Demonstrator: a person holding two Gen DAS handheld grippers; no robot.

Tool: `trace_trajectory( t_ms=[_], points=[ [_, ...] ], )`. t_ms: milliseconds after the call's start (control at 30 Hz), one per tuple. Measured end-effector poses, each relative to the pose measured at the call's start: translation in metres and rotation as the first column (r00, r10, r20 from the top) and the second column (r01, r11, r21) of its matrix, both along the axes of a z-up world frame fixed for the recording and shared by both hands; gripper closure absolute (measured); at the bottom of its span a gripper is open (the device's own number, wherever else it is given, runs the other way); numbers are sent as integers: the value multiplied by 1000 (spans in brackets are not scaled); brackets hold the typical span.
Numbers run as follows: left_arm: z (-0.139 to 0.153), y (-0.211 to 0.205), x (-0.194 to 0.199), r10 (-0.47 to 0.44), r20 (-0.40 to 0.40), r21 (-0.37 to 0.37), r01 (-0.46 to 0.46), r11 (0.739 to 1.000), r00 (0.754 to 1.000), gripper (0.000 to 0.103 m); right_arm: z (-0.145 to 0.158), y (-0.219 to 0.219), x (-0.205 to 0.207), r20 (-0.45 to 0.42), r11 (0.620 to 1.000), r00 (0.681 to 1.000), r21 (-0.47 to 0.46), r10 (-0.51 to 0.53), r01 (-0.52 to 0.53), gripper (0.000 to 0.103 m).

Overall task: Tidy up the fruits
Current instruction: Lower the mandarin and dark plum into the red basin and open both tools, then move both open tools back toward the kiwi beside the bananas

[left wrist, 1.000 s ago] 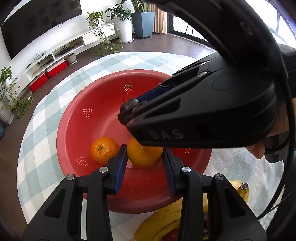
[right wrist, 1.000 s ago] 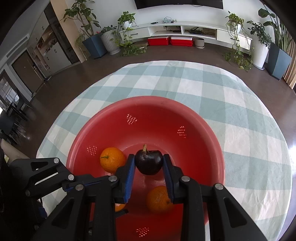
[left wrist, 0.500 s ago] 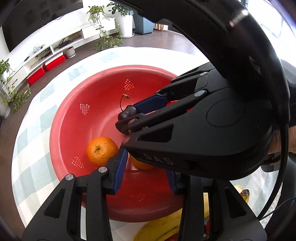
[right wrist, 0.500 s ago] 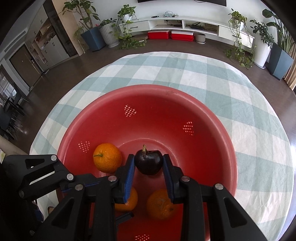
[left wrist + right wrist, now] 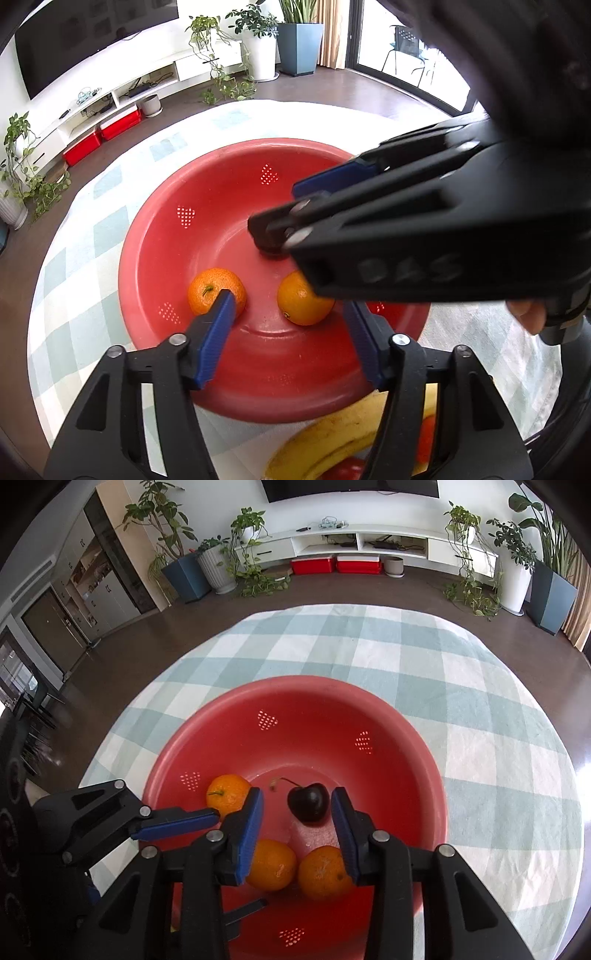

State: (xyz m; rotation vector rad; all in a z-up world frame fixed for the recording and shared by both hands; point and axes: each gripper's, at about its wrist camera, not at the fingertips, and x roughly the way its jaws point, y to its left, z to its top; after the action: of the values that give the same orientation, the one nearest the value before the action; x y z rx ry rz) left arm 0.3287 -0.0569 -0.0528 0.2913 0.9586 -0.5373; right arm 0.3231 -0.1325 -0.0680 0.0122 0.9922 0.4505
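Lying cherry (image 5: 308,802), stem (image 5: 286,781) pointing upper-left

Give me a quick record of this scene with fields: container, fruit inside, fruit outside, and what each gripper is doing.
container: red bowl on a checked tablecloth
fruit inside: three oranges, one dark cherry
fruit outside: banana beside the bowl's near rim
left gripper: jaws opening, pads clear of the orange between them
right gripper: jaws opening, cherry lying free between them on the bowl floor
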Motion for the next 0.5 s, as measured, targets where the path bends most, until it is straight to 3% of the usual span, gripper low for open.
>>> trace_trajectory(
  t_ms=[267,333,433,500],
  points=[
    [27,36,-38,86,63,-92,-80,993,994,25,46,-37,-77,126,986,992,167,-29,7,33],
    [34,49,-50,116,77,-135,-105,985,990,25,48,-47,-103,142,978,989,207,-33,3,32],
    [38,79,-84,192,84,-213,-171,962,978,16,41,-56,-144,163,974,985,227,-47,9,32],
    [39,98,-129,245,64,-268,-220,938,967,14,32,-58,-170,174,977,983,214,-51,13,32]
  ],
)
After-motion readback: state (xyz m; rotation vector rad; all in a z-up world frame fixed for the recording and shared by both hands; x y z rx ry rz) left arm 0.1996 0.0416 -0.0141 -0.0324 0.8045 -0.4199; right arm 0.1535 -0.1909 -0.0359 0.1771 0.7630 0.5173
